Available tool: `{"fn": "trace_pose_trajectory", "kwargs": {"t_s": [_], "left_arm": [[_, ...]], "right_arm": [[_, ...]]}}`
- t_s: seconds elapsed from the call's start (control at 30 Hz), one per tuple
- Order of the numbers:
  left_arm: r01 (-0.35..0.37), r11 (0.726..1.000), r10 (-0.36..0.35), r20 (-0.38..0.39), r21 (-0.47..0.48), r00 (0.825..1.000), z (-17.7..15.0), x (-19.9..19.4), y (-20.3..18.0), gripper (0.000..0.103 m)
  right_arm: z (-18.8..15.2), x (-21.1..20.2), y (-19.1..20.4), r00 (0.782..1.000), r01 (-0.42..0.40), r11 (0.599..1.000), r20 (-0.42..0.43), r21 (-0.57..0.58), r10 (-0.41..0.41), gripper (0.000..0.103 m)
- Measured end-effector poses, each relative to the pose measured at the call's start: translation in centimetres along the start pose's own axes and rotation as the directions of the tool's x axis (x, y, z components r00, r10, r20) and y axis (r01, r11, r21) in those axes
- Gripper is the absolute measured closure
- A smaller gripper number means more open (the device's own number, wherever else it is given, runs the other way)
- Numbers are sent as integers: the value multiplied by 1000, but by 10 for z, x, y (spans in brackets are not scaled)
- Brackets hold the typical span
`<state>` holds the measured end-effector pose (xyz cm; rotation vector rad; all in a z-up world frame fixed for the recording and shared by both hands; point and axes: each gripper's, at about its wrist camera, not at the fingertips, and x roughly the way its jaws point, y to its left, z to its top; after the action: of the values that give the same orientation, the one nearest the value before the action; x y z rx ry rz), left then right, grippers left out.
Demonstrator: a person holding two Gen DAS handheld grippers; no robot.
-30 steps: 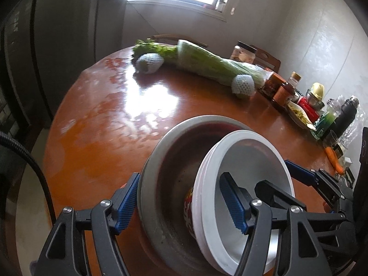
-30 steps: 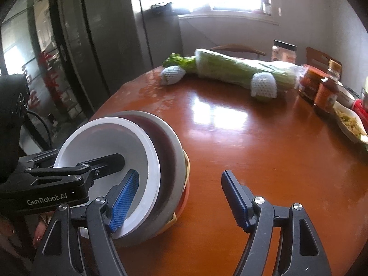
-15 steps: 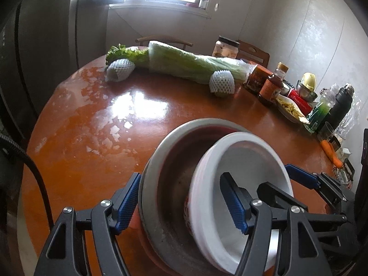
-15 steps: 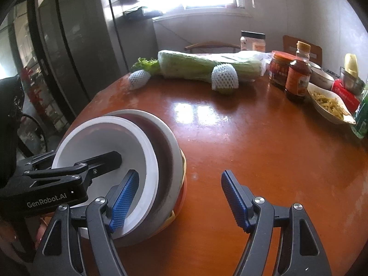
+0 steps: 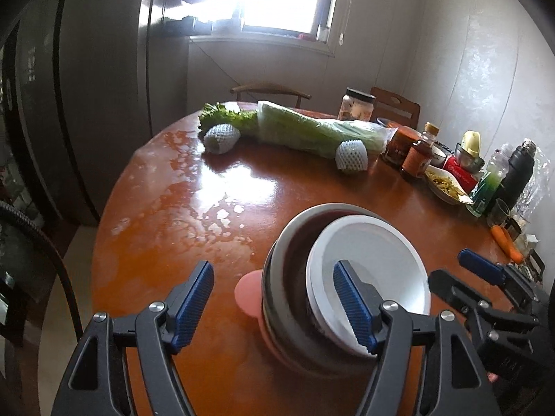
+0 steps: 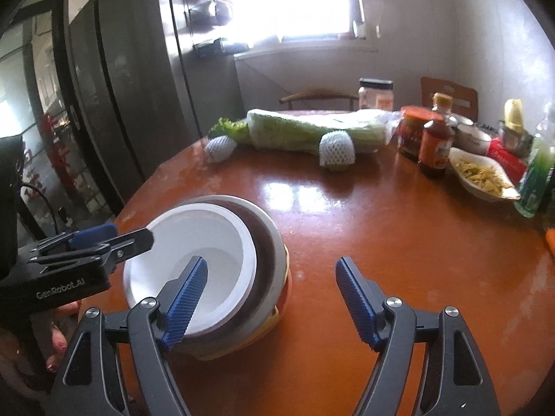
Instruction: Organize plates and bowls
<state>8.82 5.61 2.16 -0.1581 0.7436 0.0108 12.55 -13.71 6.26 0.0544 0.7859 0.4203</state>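
Both grippers have drawn back and up from the bowl stack (image 5: pixel 333 284), which sits near the worktop (image 5: pixel 194 208) edge. The left gripper (image 5: pixel 274 306) and right gripper (image 6: pixel 272 303), angled downward, have just been opening, jaws wide, gripping nothing.

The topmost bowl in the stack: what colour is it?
White, clearest in the right wrist view.

**Two hand-held grippers, jaws apart**

The left gripper (image 5: pixel 274 303) and the right gripper (image 6: pixel 272 300) both angle downward, side by side, blue pads spread wide and pressing on nothing. Fingertips (image 6: pixel 59 343) of the person's left hand show beneath the left gripper's body.
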Motion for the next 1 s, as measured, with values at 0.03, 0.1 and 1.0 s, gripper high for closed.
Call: {"fn": "trace_pose_trajectory", "kwargs": {"t_s": [0.03,0.1,1.0], "left_arm": [[2,1000,-2,6,0,1000,-2,-5,-1,31],[2,1000,-2,17,-2,1000,-8,-16,-1,31],[-28,998,28,7,50,1000,-71,-68,-48,16]], "right_arm": [[-2,-5,1,1000,6,1000,6,-4,-6,25],[-7,-17,0,999,28,1000,23,-1,-28,25],[-79,-103,9,991,120,993,56,-15,-119,20]]}}
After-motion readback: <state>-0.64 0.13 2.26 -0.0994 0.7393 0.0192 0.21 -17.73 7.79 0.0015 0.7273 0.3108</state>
